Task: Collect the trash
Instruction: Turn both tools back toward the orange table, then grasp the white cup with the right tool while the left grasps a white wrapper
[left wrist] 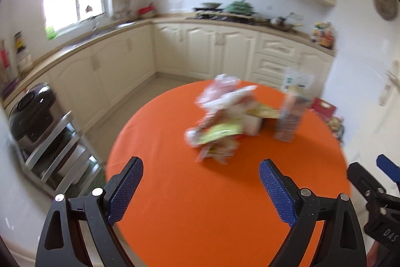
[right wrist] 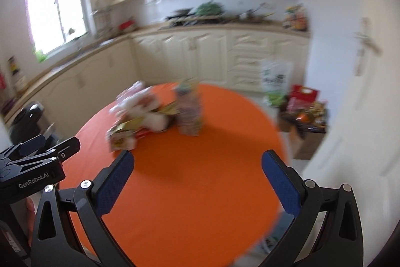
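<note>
A blurred heap of wrappers and plastic packaging [left wrist: 222,116] lies on the round orange table [left wrist: 200,204], with an upright carton [left wrist: 290,114] to its right. The heap [right wrist: 137,119] and carton [right wrist: 188,111] also show in the right wrist view, on the far half of the table [right wrist: 200,192]. My left gripper [left wrist: 201,170] is open and empty, above the table's near part, short of the heap. My right gripper [right wrist: 197,163] is open and empty, also short of the trash. Each gripper shows at the edge of the other's view: the right [left wrist: 375,192], the left [right wrist: 35,162].
Cream kitchen cabinets [left wrist: 205,51] and a cluttered counter run behind the table. A metal rack with a black appliance [left wrist: 32,111] stands left. Bags and a cardboard box [right wrist: 300,116] sit on the floor at right, near a white door [right wrist: 362,91].
</note>
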Tool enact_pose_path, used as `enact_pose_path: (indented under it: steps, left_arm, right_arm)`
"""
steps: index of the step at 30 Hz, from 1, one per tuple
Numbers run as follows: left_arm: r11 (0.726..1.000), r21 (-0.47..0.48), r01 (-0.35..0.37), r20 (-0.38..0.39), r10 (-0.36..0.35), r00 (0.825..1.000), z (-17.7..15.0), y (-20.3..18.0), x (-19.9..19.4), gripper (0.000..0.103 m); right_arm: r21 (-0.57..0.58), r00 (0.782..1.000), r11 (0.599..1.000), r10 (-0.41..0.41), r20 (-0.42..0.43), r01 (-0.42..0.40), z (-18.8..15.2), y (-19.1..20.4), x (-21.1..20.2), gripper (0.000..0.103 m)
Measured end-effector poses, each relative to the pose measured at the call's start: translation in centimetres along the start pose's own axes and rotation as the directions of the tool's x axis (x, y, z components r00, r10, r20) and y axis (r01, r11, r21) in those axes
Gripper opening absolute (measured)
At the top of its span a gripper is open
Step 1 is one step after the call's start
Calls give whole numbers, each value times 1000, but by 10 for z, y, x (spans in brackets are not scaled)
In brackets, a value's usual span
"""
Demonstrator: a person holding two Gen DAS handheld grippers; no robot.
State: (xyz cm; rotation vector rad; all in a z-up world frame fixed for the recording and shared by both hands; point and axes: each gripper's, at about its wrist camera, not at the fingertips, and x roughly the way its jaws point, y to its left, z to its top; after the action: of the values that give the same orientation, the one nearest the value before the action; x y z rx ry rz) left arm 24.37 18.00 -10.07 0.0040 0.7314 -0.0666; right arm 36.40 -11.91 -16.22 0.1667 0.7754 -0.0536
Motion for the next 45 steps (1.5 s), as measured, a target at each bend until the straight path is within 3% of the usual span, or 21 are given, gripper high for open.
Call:
enact_pose_path:
  steps: [4, 12, 15, 19, 21, 23, 24, 25, 31, 38, 41, 43, 45]
  left_arm:
    - [999, -37, -38, -53, 36, 998, 1, 26, 23, 91]
    - [997, -66, -40, -133, 31, 991, 15, 62, 72, 90]
    - [998, -69, 1, -148, -11, 989, 37, 57, 94, 90]
    - [997, -64, 31, -155, -41, 987, 60, 64, 114, 90]
    - [997, -64, 48, -158, -57, 986, 65, 66, 125, 90]
    - [995, -69, 68, -162, -79, 984, 70, 67, 133, 90]
    - [994, -67, 85, -163, -95, 982, 71, 68, 134, 91]
    - [993, -64, 97, -164, -107, 981, 73, 66, 139, 91]
    - [981, -16, 191, -190, -191, 963, 81, 49, 151, 91]
    - [970, 33, 240, -238, -225, 945, 84, 28, 169, 90]
    - [969, 46, 242, -256, -222, 941, 88, 27, 179, 86]
    - [967, 42, 253, -276, -232, 933, 90, 27, 183, 65]
    - [968, 42, 249, -296, -226, 928, 92, 27, 188, 51]
  right_arm:
    - [-42, 994, 995, 85, -75, -88, 5, 34, 57, 103]
    - [-84, 971, 986, 121, -206, -141, 11, 72, 156, 101]
    - [-101, 966, 985, 117, -230, -143, 9, 80, 175, 97]
    - [-107, 956, 982, 124, -267, -157, 7, 86, 195, 81]
    - [-115, 952, 980, 121, -280, -159, 4, 88, 201, 73]
    - [-112, 945, 979, 133, -299, -172, 2, 87, 207, 49]
    - [-92, 939, 976, 163, -302, -198, 0, 86, 208, 44]
    - [-67, 930, 972, 196, -309, -227, 0, 83, 208, 32]
    - [-68, 947, 975, 186, -262, -210, 1, 61, 184, 23]
    - [-68, 961, 981, 162, -224, -182, -4, 28, 157, 23]
    - [-63, 961, 981, 167, -219, -185, -4, 21, 155, 23]
    - [-52, 959, 980, 176, -222, -192, -4, 15, 156, 23]
    - [-42, 957, 980, 180, -225, -194, -5, 13, 159, 23]
